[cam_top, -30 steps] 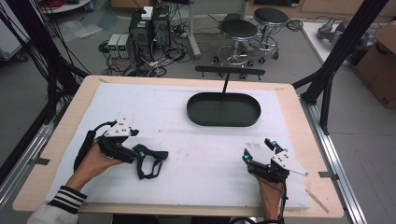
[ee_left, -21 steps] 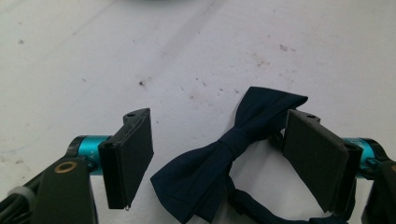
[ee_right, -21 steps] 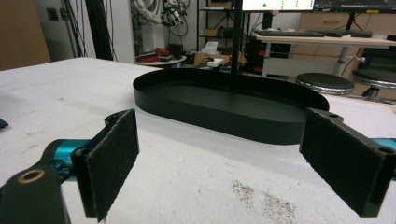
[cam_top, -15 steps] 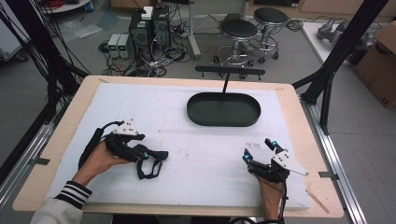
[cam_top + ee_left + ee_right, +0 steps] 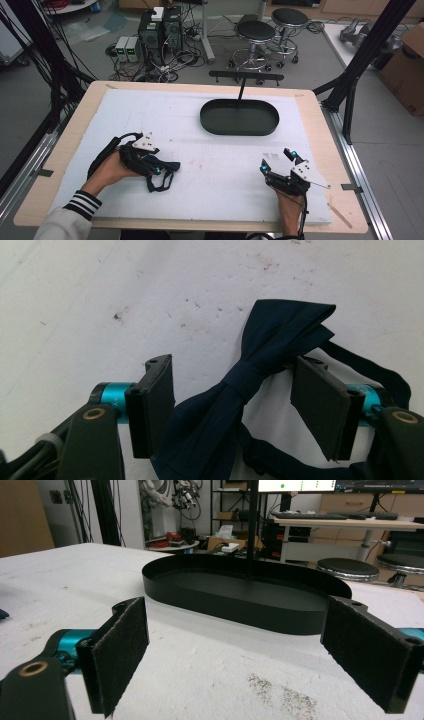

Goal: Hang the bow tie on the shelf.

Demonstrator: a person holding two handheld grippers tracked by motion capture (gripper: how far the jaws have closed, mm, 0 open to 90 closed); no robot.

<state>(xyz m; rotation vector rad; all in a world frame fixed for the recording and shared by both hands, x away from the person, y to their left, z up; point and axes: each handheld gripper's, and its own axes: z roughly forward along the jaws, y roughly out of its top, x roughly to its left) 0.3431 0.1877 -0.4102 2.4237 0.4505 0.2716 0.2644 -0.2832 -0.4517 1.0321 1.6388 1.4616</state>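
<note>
Straddling the navy bow tie (image 5: 260, 375) with wide-open jaws that grip nothing yet, the left gripper (image 5: 159, 169) is at the near left of the white table (image 5: 220, 150), while the right gripper (image 5: 278, 161) waits open and empty, so probably the pick-up and the move to the far black oval tray (image 5: 239, 118) are not yet done.

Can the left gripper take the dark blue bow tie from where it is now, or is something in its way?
Probably yes. The left gripper is open, with its jaws on either side of the bow tie, whose knot lies between them on the white table cover. Nothing blocks it; closing should catch the fabric.
</note>
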